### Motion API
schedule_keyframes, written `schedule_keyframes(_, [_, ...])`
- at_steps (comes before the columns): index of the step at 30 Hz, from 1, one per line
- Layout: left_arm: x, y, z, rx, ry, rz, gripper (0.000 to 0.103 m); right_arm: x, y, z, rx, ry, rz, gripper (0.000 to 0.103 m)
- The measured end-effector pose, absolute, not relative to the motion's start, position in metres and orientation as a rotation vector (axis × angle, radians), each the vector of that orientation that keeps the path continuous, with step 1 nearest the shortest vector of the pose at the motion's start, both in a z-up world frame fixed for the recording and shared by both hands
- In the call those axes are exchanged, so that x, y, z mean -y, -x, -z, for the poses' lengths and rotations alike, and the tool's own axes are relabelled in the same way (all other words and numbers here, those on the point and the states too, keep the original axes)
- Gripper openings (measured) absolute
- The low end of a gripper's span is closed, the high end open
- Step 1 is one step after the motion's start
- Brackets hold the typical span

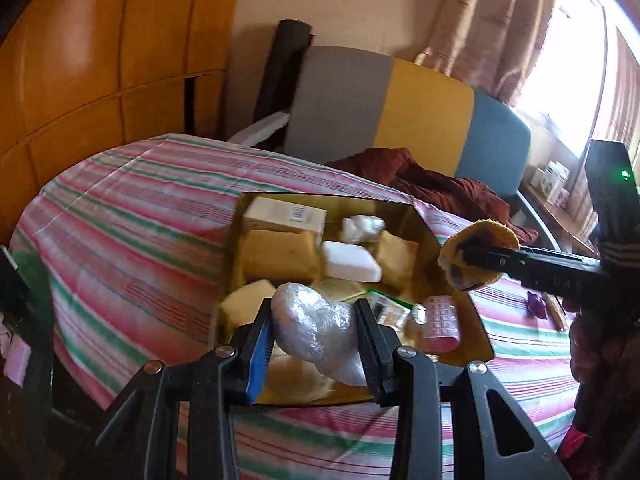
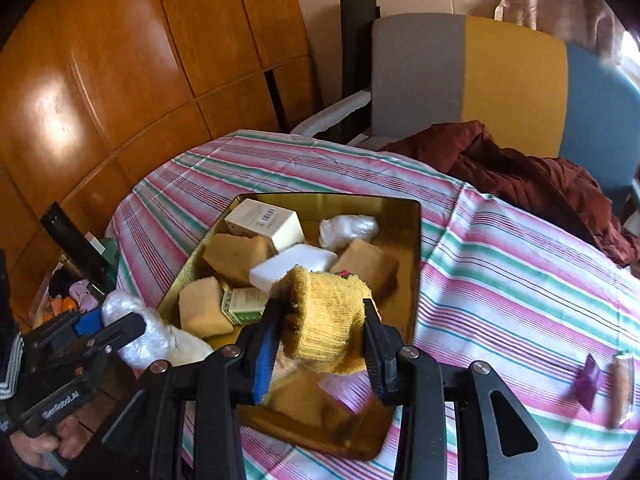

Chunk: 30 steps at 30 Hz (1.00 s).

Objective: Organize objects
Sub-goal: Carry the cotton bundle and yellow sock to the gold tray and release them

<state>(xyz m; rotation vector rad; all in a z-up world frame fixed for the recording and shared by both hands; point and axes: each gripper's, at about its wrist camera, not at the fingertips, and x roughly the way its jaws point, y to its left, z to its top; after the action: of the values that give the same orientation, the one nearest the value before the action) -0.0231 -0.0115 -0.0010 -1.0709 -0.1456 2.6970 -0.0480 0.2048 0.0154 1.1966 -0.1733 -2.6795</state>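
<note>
Three sponges (image 2: 236,256), two boxes (image 2: 266,224), one tin (image 2: 414,280).

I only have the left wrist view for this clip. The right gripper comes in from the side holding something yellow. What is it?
Observer: A yellow knitted sock-like cloth, clamped between the right gripper fingers, hanging over the gold tin.
Operator: Anything on the tablecloth to the right that I can't make out?
Observer: A small purple packet and a brownish stick-shaped item, both blurred.
Operator: How does my left gripper look from there?
Observer: The left gripper holds a clear plastic bundle beside the tin's left rim.
</note>
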Motion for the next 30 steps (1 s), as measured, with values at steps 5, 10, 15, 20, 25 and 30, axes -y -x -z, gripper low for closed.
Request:
schedule_keyframes(5, [0.016,0.029,0.005,0.154,1.089,-2.703,0.038,-0.199,0.077,-0.011,0.253,-1.226,2.655,0.039])
schedule_keyframes(10, [-0.001,0.041,0.011,0.124,1.098,-2.671,0.038,-0.195,0.110,-0.009,0.332,-1.244,2.642,0.055])
schedule_keyframes(15, [-0.011,0.053,0.022,0.110,1.131,-2.650,0.038,-0.198,0.128,-0.011,0.392,-1.238,2.657,0.071])
schedule_keyframes(20, [-0.017,0.061,0.034,0.079,1.170,-2.650,0.038,-0.202,0.115,-0.003,0.387,-1.249,2.657,0.071])
schedule_keyframes(25, [-0.021,0.066,0.042,0.060,1.210,-2.659,0.039,-0.212,0.092,0.006,0.395,-1.265,2.682,0.071])
schedule_keyframes(30, [-0.026,0.067,0.043,0.031,1.223,-2.667,0.042,-0.219,0.073,0.010,0.411,-1.262,2.703,0.083])
